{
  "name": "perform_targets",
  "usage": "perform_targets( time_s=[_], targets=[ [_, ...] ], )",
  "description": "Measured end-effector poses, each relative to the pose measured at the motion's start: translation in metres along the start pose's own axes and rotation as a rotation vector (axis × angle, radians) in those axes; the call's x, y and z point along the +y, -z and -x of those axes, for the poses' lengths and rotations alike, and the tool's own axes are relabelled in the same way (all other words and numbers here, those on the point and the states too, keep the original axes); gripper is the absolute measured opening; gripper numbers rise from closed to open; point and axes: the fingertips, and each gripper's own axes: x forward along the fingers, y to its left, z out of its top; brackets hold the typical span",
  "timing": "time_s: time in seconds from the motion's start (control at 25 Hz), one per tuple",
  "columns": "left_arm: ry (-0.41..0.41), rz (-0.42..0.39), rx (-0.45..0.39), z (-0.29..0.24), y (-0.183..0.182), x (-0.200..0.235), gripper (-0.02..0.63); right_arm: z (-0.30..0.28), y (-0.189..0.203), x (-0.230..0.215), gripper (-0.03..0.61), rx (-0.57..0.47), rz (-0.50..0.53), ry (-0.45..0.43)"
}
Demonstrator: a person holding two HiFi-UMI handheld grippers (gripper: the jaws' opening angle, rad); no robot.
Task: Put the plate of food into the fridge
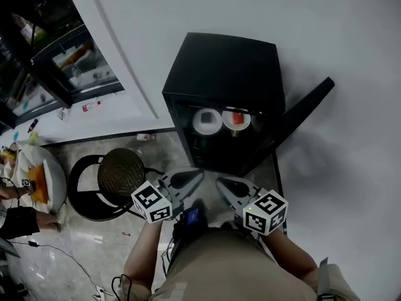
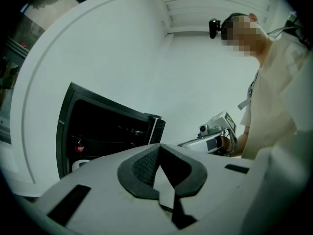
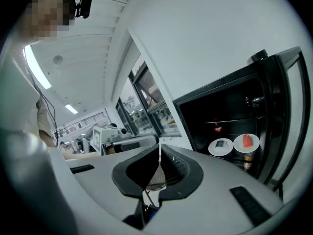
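Item 1. Left gripper: jaws pressed together with nothing between them. I hold it near my body, well apart from the fridge.

Item 2. Right gripper: jaws closed and empty, with only a thin slit between the pads. It sits beside the left one and points toward the open cabinet. Since neither claw carries anything, I judge that the placing is finished and both are simply parked clear.

Item 3. Fridge: a small black unit standing on the floor against the white wall. Its door is swung out to the right, probably left open for access. Closing it may be what remains.

Item 4. Plate with red food: round and white, carrying a red-orange slab. It sits flat on a shelf inside, on the right.

Item 5. Second plate: also white, with a small dark morsel on it. It sits just beside the first, on the left, at the same level. I cannot tell which of the two is the task's plate, but both are inside the fridge.
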Motion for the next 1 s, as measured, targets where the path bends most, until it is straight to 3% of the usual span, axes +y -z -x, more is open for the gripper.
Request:
perform_targets(
  time_s=[0.28,0.44,0.68,1.0],
  targets=[
    [-0.044,-0.077,-0.037,-0.002,-0.020,-0.050,0.009,0.033,0.006,0.009,0.028,-0.046,0.008,-0.047],
    [-0.099,-0.081,-0.064,0.007,-0.021,-0.075,0.009,0.043,0.017,0.013,0.028,-0.038,-0.022,-0.087],
    [-0.193,-0.062,-0.041,0.032,0.000,-0.087,0.009,0.034,0.031,0.029,0.023,0.002,-0.021,-0.166],
    [-0.219,-0.051,-0.082,0.053,-0.002,-0.084,0.009,0.023,0.030,0.048,0.021,0.018,0.014,-0.176]
  ],
)
